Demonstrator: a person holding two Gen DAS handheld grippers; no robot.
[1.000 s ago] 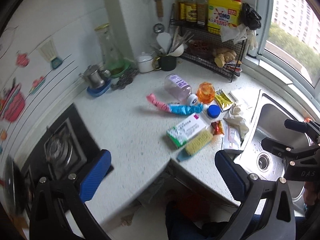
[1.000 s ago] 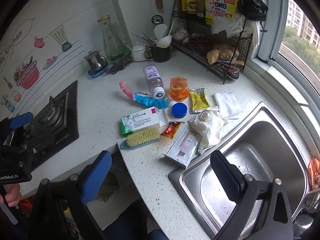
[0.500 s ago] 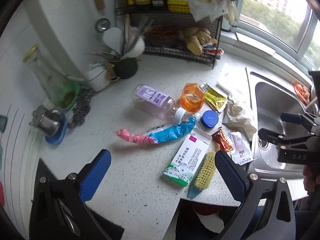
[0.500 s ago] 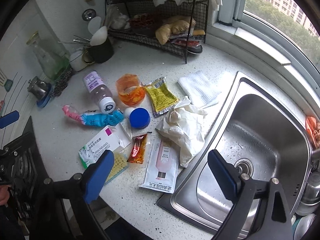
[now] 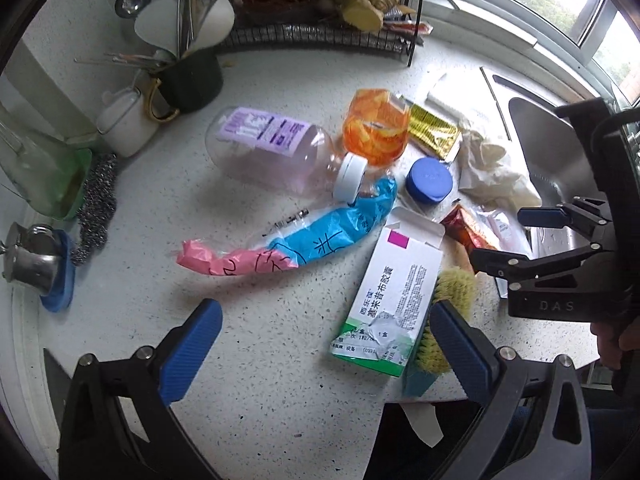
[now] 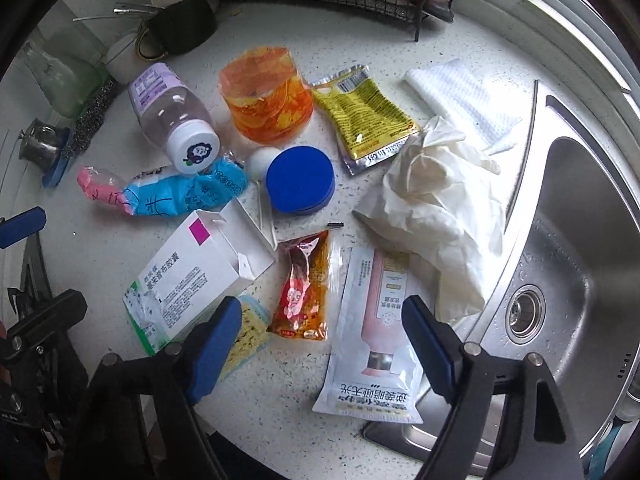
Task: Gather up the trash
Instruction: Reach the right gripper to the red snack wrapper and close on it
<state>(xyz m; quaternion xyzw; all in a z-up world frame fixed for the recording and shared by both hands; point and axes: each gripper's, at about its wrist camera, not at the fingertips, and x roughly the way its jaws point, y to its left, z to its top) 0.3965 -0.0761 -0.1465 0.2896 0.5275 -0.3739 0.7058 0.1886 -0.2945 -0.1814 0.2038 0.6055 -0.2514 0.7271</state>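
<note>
Both tongs point steeply down over the trash at the table's front edge. Left tongs [image 5: 326,346] gape empty above the medicine box [image 5: 390,296]. Right tongs [image 6: 322,340], jaws just narrowing but empty, straddle the red sauce packet [image 6: 302,286] and white refill pouch [image 6: 370,332]; sink [image 6: 580,264] alongside.

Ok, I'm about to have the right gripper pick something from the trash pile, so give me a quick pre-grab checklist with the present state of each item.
1. Right gripper empty: ok; its jaws have just been closing, nothing between them.
2. Left gripper empty and open: ok.
3. Red snack wrapper lies flat, uncovered: ok.
4. Pink sachet overhangs the sink rim: not ok.
5. Medicine box rests on the scrub brush: not ok.
6. Trash bin in view: cannot tell.
</note>
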